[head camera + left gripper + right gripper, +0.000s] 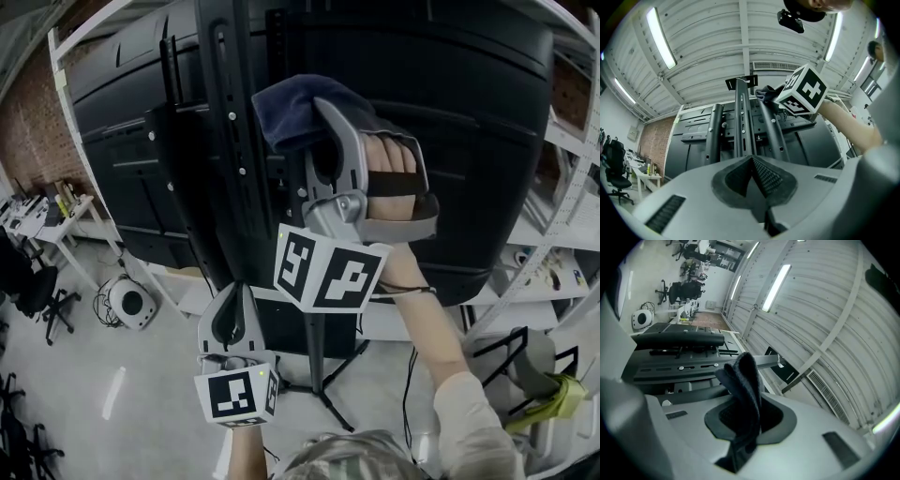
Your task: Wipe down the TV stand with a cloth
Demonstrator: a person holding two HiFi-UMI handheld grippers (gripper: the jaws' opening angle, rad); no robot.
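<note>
High on the TV stand (211,216), the right gripper (317,111) pinches the dark blue cloth (286,117) just beside the upright column (234,112); that column's long axis runs down toward the left gripper (232,323), jaws pressed together on nothing, lower and farther off.

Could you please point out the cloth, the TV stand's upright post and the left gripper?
cloth (286,112): head view, on the bunched dark fold.
TV stand's upright post (230,141): head view, partway up the black column.
left gripper (751,161): left gripper view, where its closed fingertips meet.
</note>
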